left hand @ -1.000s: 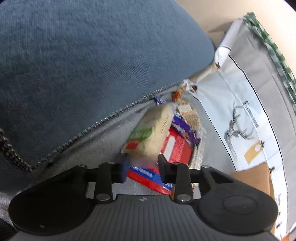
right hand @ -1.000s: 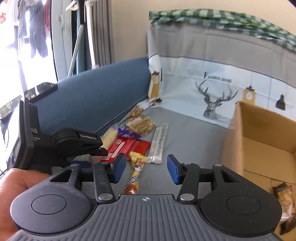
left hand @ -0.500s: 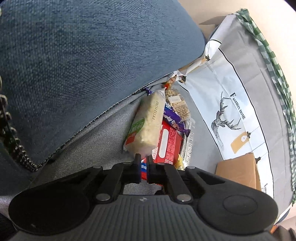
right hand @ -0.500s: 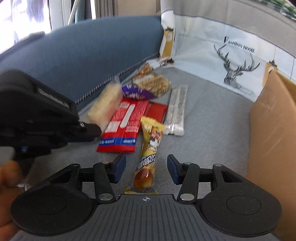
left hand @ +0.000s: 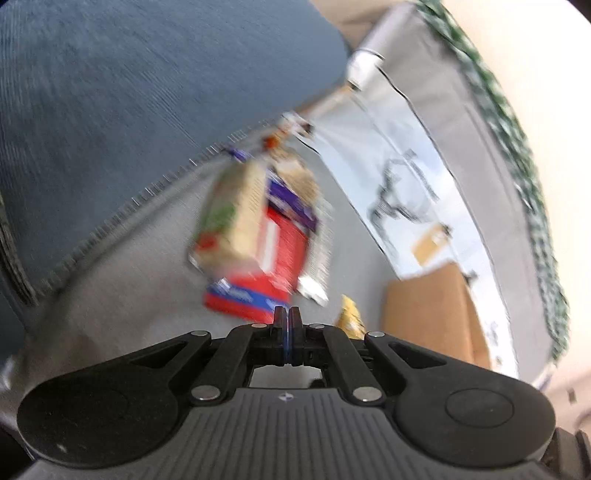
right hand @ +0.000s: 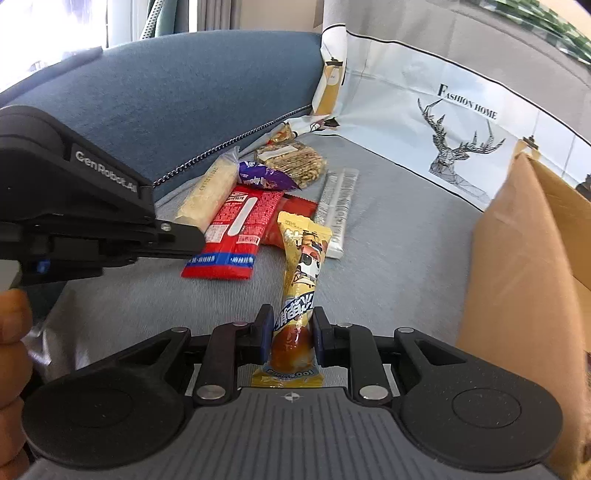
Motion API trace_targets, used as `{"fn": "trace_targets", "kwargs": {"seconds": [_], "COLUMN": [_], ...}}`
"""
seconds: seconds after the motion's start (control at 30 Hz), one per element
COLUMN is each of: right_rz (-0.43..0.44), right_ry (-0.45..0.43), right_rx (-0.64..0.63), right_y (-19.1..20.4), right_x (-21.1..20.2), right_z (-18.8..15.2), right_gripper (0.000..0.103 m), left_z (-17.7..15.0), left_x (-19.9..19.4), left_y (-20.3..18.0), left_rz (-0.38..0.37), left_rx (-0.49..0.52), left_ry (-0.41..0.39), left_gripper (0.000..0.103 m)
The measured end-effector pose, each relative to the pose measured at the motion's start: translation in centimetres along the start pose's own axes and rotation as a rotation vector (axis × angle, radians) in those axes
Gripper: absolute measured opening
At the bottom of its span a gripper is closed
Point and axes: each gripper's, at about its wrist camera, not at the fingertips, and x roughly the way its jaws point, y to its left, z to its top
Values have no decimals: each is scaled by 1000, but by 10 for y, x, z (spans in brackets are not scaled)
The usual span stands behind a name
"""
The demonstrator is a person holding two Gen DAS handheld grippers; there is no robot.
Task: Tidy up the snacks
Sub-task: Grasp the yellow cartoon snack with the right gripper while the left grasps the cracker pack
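Left tongs (left hand: 287, 325) snapped closed, empty — right tongs (right hand: 291, 326) closing around yellow snack (right hand: 300, 273).

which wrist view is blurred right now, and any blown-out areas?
Left wrist view: heavy motion blur smears the snack pile and deer-print cloth; only the left hand-held gripper is sharp. Right wrist view: sharp, yellow snack pack legible; window top left is blown out white. Both show fisheye bending at the edges.
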Motion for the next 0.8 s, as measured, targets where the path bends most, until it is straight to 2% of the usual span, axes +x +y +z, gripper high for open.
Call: {"fn": "trace_targets", "kwargs": {"seconds": [0.1,0.17,0.23,0.3,0.33,0.4,0.43,0.53,0.6,0.8], "right_rz": [-6,3,3,7,15,21,12,25,25,38], "right_ry": [15,15,33,27,18,29,50,21,29,63], "right_rx": [14,31,31,36,38,31,20,17,24,34], "right_y": [-3,-4,-3,-3,-2,-2,-2,-3,-6,-11], "right_x": [-14,-22,-28,-34,-36,-37,-34,-36,-33,-21], "right_z": [-13,-24,-37,-46,-51,-59,-59,-57,-58,-59], "right_gripper": [23,23,23,23,23,23,23,24,24,24], "left_z": [-13,-21,-24,-23,-22,-19,-19,-12,-8,2], "left_x": [-1,-3,-7,-14,-17,-18,-17,-8,2,43], "left_y": [-6,-9,-12,-15,-16,-16,-18,-23,-27,-31], "left_rz": [-55,-36,-9,34,60,106,137,211,261,367], "left_rx": [38,69,93,117,123,127,136,186,221,274], "left_ry": [78,98,82,26,-3,-50,-79,-146,-181,-182], "left_gripper": [0,0,0,2,7,34,39,47,60,63]}}
